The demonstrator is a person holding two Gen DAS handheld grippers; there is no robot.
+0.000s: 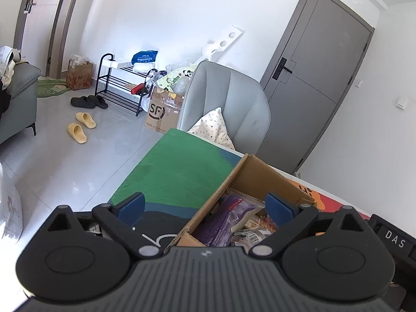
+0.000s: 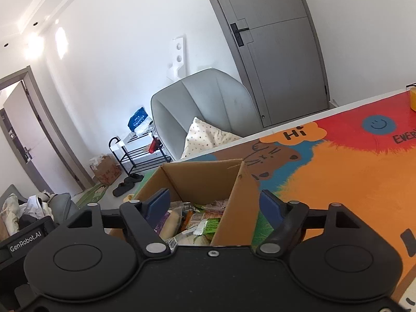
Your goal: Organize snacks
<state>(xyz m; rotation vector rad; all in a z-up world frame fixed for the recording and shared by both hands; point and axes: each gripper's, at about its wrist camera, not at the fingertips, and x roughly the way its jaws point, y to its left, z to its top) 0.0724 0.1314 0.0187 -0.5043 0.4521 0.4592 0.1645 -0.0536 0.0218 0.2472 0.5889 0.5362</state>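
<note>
An open cardboard box [image 1: 256,175] holding several wrapped snacks stands on the colourful table mat [image 1: 179,166]. A purple packet [image 1: 221,223] lies on top in the left wrist view. My left gripper [image 1: 205,206] is open and empty, its jaws straddling the box's left wall. In the right wrist view the same box [image 2: 205,179] shows green and orange packets [image 2: 208,225] inside. My right gripper [image 2: 214,204] is open and empty, its jaws straddling the box's right wall.
A grey armchair [image 1: 234,98] with a patterned cushion [image 1: 214,127] stands just beyond the table edge. A yellow object [image 2: 413,98] sits at the mat's far right. On the floor are a shoe rack [image 1: 122,85], boxes [image 1: 162,111] and slippers [image 1: 80,127].
</note>
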